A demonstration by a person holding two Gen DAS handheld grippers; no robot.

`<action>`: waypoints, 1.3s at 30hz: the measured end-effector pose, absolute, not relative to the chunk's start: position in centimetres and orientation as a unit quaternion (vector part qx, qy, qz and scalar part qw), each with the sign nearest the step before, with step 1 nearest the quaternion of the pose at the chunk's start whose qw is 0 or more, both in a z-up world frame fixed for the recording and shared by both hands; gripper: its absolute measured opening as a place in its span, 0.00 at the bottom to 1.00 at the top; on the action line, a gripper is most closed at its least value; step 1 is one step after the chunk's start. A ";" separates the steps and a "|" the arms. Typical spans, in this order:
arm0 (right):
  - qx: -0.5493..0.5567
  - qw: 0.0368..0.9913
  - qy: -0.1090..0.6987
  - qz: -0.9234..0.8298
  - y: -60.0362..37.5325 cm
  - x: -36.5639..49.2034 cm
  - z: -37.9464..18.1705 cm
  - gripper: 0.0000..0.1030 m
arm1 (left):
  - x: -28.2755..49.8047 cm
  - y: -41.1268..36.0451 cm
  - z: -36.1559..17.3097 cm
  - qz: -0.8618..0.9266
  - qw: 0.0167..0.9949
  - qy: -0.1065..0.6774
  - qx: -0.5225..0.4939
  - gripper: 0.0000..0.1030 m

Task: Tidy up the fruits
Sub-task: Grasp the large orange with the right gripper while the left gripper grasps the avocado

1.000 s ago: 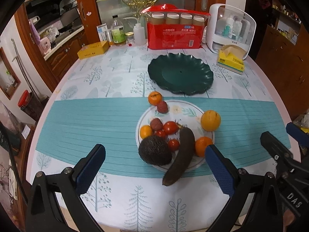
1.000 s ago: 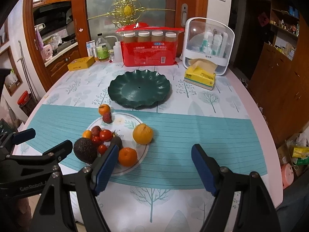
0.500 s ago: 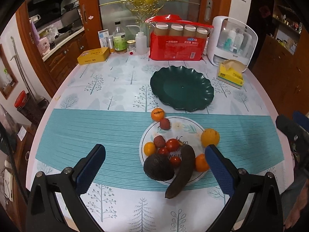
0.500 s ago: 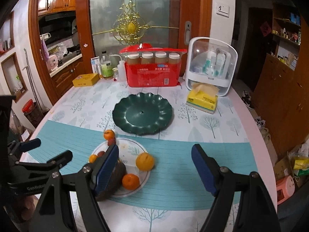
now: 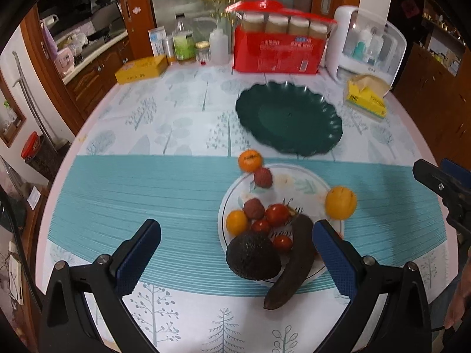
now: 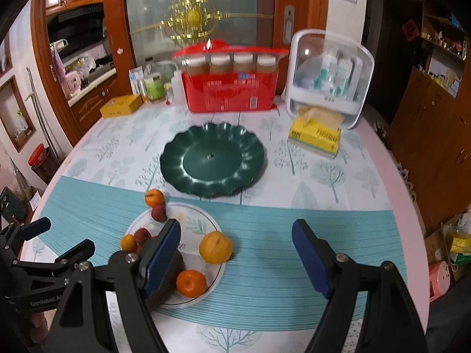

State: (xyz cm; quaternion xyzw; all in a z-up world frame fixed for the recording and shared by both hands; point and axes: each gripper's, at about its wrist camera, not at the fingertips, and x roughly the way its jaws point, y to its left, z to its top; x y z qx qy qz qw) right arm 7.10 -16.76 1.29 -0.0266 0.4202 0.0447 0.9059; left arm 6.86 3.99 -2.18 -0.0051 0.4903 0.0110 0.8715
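"GenRobot" partly legible, lower left. Fruit plate (image 6: 206, 220) left of spread, empty right gripper (image 6: 235, 253); left gripper (image 5: 235, 253) likewise spread, empty.

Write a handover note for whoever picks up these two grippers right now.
Left gripper: open, empty, hovering over the near side of the white plate.
Right gripper: open, empty, above the teal runner right of that plate.
Fruit: avocado, dark banana, tomatoes, lychees and small oranges piled on the white plate; the big orange and one small orange sit at its rim.
Green plate: empty.
Done: nothing sorted yet.
Left: all of the fruit.
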 end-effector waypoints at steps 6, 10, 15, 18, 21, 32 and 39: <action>-0.024 0.884 0.464 0.059 -16.6 9.3 -2.8 0.76 | 7.8 4.5 -6.3 0.008 0.847 0.531 -0.009 0.99; -0.023 0.873 0.483 0.063 -16.6 10.3 -4.9 0.76 | 7.9 4.4 -8.6 -0.011 0.833 0.553 -0.008 0.99; 0.005 0.852 0.517 0.078 -16.9 11.8 -8.2 0.76 | 8.0 4.6 -10.9 -0.027 0.818 0.573 -0.029 0.99; 0.022 0.843 0.530 0.086 -17.2 12.2 -9.6 0.76 | 8.1 4.8 -11.7 -0.037 0.818 0.572 -0.052 0.99; 0.048 0.832 0.544 0.096 -17.4 12.9 -11.2 0.76 | 8.6 5.0 -12.4 -0.035 0.815 0.574 -0.073 0.99; 0.090 0.818 0.556 0.119 -17.1 14.0 -13.8 0.76 | 9.6 6.2 -15.5 -0.032 0.782 0.597 -0.178 0.89; 0.086 0.814 0.560 0.129 -16.6 14.2 -14.7 0.60 | 9.8 5.7 -15.7 -0.019 0.788 0.582 -0.202 0.74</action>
